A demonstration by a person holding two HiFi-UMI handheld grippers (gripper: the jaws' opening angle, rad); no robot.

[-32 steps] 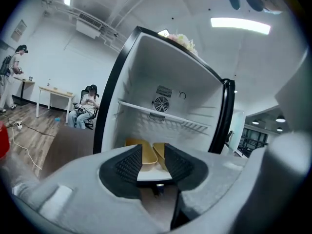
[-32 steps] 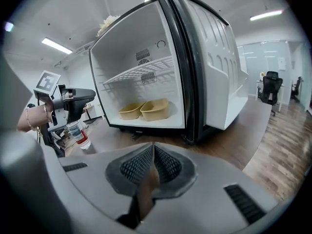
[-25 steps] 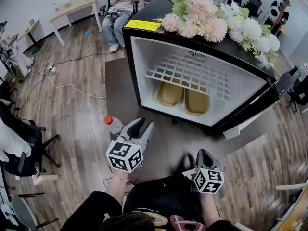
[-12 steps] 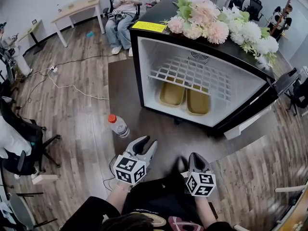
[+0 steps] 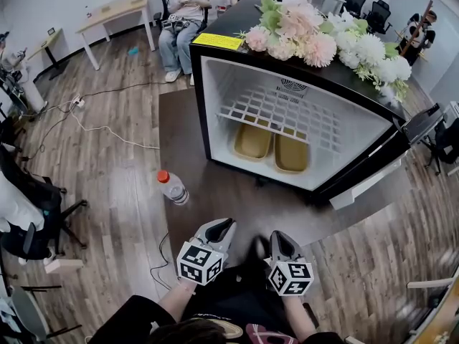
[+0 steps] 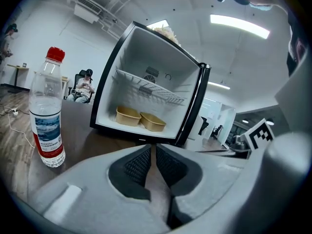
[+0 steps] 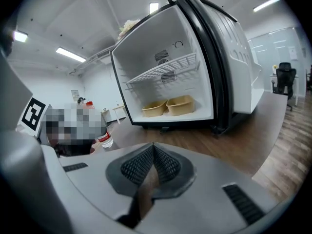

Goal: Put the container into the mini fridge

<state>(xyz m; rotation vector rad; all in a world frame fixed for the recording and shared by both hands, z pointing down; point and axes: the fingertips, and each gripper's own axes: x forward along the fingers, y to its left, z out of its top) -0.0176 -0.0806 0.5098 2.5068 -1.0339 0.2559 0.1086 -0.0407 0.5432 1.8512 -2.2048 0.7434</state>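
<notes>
Jaws of your left gripper (image 5: 223, 225) have just been closing to a narrow, empty gap; right gripper (image 5: 279, 236) jaws are closed, empty. Fridge (image 5: 215, 99) ahead of both, bottle (image 5: 172, 187) left.

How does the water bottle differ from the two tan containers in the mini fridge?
The water bottle stands on the floor outside the mini fridge; the tan containers sit inside it, under the wire shelf. The bottle is tall, clear and closed with a red cap; the containers are low, opaque and open-topped. The bottle stands alone; the containers sit side by side. All stand right way up.
</notes>
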